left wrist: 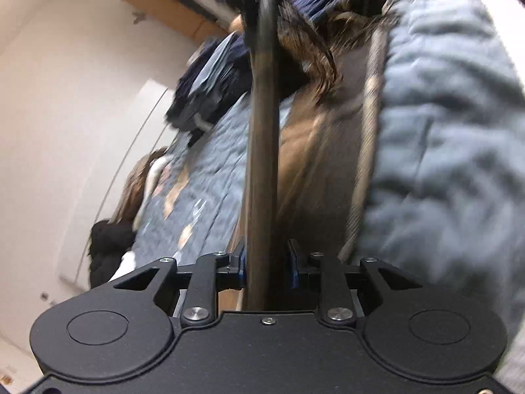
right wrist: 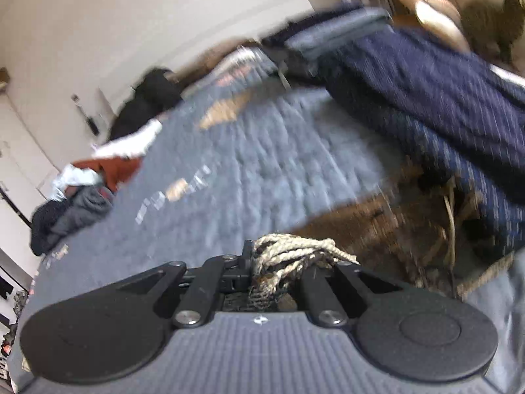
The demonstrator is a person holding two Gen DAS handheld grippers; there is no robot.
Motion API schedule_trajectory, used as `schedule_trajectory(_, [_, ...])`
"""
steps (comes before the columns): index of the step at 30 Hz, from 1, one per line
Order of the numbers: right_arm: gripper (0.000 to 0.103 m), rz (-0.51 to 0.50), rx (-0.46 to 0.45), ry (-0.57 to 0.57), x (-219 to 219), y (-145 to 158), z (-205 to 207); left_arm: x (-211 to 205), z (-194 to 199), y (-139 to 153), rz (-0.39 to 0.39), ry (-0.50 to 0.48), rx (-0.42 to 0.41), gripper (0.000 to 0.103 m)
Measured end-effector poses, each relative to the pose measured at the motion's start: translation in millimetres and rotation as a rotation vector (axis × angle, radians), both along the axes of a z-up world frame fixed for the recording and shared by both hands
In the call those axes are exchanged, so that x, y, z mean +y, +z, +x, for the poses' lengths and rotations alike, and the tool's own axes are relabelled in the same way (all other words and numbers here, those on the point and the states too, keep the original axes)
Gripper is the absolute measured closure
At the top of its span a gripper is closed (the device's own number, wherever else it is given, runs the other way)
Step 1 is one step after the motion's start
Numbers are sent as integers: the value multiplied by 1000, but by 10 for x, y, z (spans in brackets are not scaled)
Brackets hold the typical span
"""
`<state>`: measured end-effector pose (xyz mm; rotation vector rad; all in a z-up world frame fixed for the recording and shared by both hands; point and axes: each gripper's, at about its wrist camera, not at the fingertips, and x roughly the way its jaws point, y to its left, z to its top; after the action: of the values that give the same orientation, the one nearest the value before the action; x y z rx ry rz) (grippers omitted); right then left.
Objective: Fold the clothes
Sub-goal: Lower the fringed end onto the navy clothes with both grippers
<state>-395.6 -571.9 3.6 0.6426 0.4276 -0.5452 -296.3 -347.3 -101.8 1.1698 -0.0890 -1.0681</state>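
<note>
A brown garment (left wrist: 305, 151) with a fur trim (left wrist: 311, 49) and a beige knit edge (left wrist: 367, 151) lies on the blue-grey quilt (left wrist: 210, 177). A dark brown strip of it (left wrist: 262, 131) runs straight up between the blue pads of my left gripper (left wrist: 267, 261). The pads stand slightly apart and a gap shows beside the right pad. In the right wrist view my right gripper (right wrist: 288, 259) is shut on a bunched beige and brown knit edge (right wrist: 295, 249). The rest of the brown garment (right wrist: 377, 216) trails to the right over the quilt (right wrist: 262, 164).
Navy pinstriped clothes (right wrist: 443, 92) are heaped at the right, also navy clothes (left wrist: 210, 92) beyond the garment. A black pile (right wrist: 147, 98), an orange and white piece (right wrist: 111, 164) and grey clothes (right wrist: 65, 210) line the bed's left edge. Bunched quilt (left wrist: 443, 131) rises at right.
</note>
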Motion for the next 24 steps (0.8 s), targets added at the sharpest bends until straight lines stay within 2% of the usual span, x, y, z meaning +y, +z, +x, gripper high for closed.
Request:
schedule_trajectory(4, [97, -116, -76, -5, -1, 321, 76, 83, 231, 102, -24, 70, 13, 79])
schedule_trajectory(7, [98, -321, -56, 22, 104, 468, 134, 86, 278, 153, -22, 89, 75, 79])
schedule_trajectory(9, [98, -423, 24, 39, 130, 375, 154, 82, 272, 121, -8, 90, 105, 79])
schedule_trajectory(10, [98, -421, 85, 41, 91, 254, 159, 81, 256, 78, 4, 87, 112, 79])
schedule_trajectory(12, [97, -352, 214, 31, -53, -89, 150, 80, 225, -9, 27, 82, 124, 79])
schedule_trajectory(14, [97, -276, 310, 20, -173, -424, 109, 78, 193, -95, 51, 76, 137, 79])
schedule_trajectory(16, [97, -220, 382, 39, -228, -634, 89, 100, 197, -107, 50, 80, 150, 79])
schedule_trajectory(18, [97, -244, 409, 56, -195, -697, 88, 124, 216, -95, 48, 80, 145, 79])
schedule_trajectory(21, [97, -237, 378, 38, -208, -685, 75, 174, 257, -72, 48, 78, 118, 79])
schedule_trajectory(24, [97, -251, 360, 15, -220, -686, 52, 300, 334, -140, 74, 77, 7, 75])
